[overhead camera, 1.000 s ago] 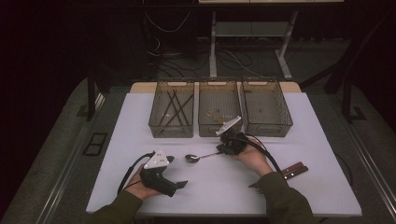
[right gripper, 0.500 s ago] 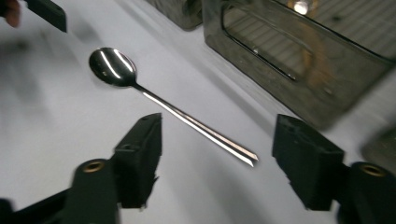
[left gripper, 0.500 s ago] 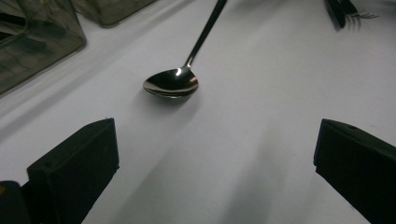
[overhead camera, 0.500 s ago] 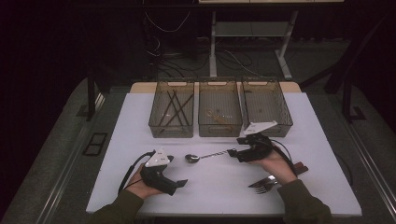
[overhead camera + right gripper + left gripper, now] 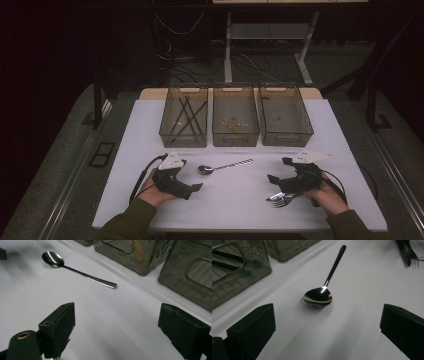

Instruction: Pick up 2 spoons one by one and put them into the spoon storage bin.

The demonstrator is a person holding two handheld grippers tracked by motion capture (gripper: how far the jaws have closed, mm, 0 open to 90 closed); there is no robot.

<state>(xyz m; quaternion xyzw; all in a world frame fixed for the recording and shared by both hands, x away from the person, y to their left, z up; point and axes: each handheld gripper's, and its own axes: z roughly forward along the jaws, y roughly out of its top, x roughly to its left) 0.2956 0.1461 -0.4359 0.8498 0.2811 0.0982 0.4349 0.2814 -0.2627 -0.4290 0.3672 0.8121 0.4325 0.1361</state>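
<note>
A shiny metal spoon [image 5: 225,166] lies on the white table [image 5: 240,205] between my two grippers, bowl to the left; it also appears ahead of the left jaws [image 5: 318,296] and far off in the right gripper view [image 5: 75,270]. My left gripper [image 5: 192,176] rests at the front left, open [image 5: 324,325], with the spoon's bowl a short way beyond its jaws. My right gripper [image 5: 279,170] sits at the front right; its jaws have just been opening and now stand wide [image 5: 120,327] with bare table between them. Forks [image 5: 282,199] lie beside the right hand.
Three translucent bins stand in a row at the back: the left bin [image 5: 183,139] holds dark sticks, the middle bin [image 5: 235,138] a few golden pieces, and the right bin [image 5: 287,137] looks bare. Cables trail from both grippers. The table's front edge is near the hands.
My right gripper has moved right and toward the near edge, away from the spoon's handle, and its jaws have opened. The left gripper and the spoon have stayed put.
</note>
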